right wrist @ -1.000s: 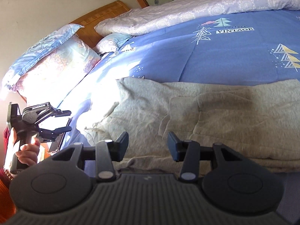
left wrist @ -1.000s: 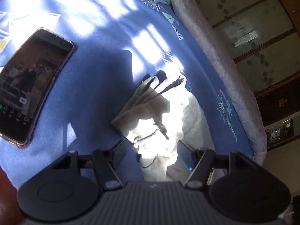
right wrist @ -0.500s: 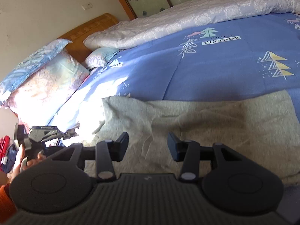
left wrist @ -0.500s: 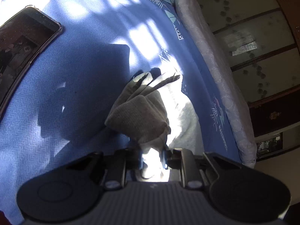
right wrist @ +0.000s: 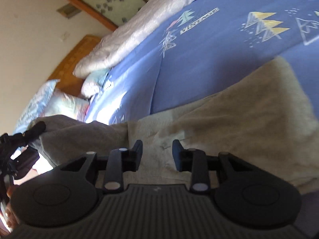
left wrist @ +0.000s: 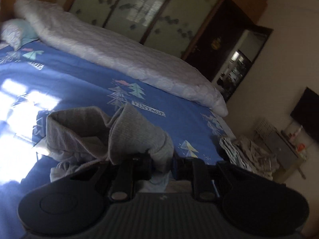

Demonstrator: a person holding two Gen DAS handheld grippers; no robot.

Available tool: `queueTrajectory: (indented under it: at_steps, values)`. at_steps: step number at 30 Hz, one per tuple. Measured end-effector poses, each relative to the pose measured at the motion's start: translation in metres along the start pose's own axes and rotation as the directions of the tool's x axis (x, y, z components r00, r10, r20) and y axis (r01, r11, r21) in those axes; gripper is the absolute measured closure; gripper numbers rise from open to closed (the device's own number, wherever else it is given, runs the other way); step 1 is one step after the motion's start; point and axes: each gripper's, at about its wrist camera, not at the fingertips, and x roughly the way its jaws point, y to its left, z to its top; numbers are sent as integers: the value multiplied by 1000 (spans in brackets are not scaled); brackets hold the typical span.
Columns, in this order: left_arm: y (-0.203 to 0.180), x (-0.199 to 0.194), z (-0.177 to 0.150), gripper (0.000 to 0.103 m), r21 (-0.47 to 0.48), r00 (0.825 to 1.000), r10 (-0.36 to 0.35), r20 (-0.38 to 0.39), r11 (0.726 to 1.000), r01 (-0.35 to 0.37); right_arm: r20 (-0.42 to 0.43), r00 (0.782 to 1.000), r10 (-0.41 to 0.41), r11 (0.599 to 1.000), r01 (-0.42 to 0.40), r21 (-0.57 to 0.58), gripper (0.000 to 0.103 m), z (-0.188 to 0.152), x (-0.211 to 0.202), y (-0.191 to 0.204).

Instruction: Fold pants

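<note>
Grey-beige pants (right wrist: 239, 119) lie across the blue bedspread (right wrist: 199, 55). My left gripper (left wrist: 162, 162) is shut on the bunched grey end of the pants (left wrist: 137, 137) and holds it lifted off the bed. In the right wrist view the left gripper (right wrist: 30, 133) shows at the far left with the raised cloth (right wrist: 79, 135) draped from it. My right gripper (right wrist: 157, 155) is open, its fingers just above the flat middle of the pants, with nothing between them.
A rolled pale quilt (left wrist: 119, 59) runs along the far side of the bed. Pillows (right wrist: 59, 103) lie by the wooden headboard (right wrist: 79, 49). Beyond the foot of the bed are a heap of clothes (left wrist: 249, 151), a wardrobe (left wrist: 209, 37) and a doorway.
My left gripper closed on the pants' end and lifted it, swinging up and toward the foot of the bed. The phone has left its view. My right gripper stayed open over the pants.
</note>
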Motion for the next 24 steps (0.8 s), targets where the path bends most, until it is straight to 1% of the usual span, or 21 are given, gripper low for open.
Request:
queueTrajectory:
  at_steps: [2,5,6,7,8,10,11,12,13,14,15,16,17,18,19,20,21,23,24]
  values:
    - [-44,30,-13,87,97,997,-32,-64,994,38,63,998,-30,998,27,51,67,4,-30,-20]
    - [-108,73,-46,85,228,981,-67,-184,968,109,137,988,-74,991,57,121,67,4,-70,-50]
    - [-131,90,-63,79,288,968,-65,-241,948,136,156,984,-88,987,66,145,67,2,-82,-59]
    - [-147,104,-79,73,340,955,-48,-293,928,151,168,981,-100,984,72,165,67,0,-91,-67]
    - [-161,120,-101,70,398,933,-10,-361,903,164,177,977,-115,979,81,189,66,-3,-98,-75]
    - [-170,134,-132,71,447,894,45,-446,876,179,180,974,-138,968,95,231,66,-10,-104,-87]
    - [-169,133,-140,71,453,887,46,-459,871,190,179,973,-143,965,97,245,66,-13,-106,-92]
    - [-166,125,-146,71,457,885,41,-464,867,199,180,973,-144,964,97,246,66,-16,-108,-94]
    - [-161,115,-145,70,459,887,37,-460,865,202,180,973,-142,967,97,237,66,-18,-109,-95]
    - [-157,106,-142,70,460,894,31,-448,865,200,179,974,-139,970,98,222,66,-19,-110,-93]
    - [-147,92,-135,68,452,905,16,-425,870,196,180,975,-132,976,95,198,66,-18,-110,-90]
    - [-137,77,-125,63,437,918,4,-396,880,185,184,975,-121,981,89,175,65,-17,-109,-86]
    - [-126,61,-116,61,417,931,-2,-365,894,165,191,976,-105,986,78,146,63,-14,-112,-86]
    - [-114,48,-108,58,392,942,-2,-335,909,142,201,975,-91,992,70,108,58,-14,-112,-80]
    - [-97,31,-101,56,352,953,4,-302,930,107,209,975,-76,996,64,61,53,-14,-111,-71]
    - [-80,19,-95,56,309,960,16,-278,948,74,214,975,-60,998,62,-5,51,-15,-110,-59]
    - [-63,9,-90,55,259,965,39,-259,965,31,214,975,-50,995,68,-74,48,-15,-108,-48]
    - [-30,-2,-85,55,172,965,98,-244,983,-57,208,977,-43,972,89,-216,42,-18,-103,-24]
    - [-16,-5,-84,55,131,962,119,-246,987,-88,203,978,-45,957,100,-272,33,-19,-99,-14]
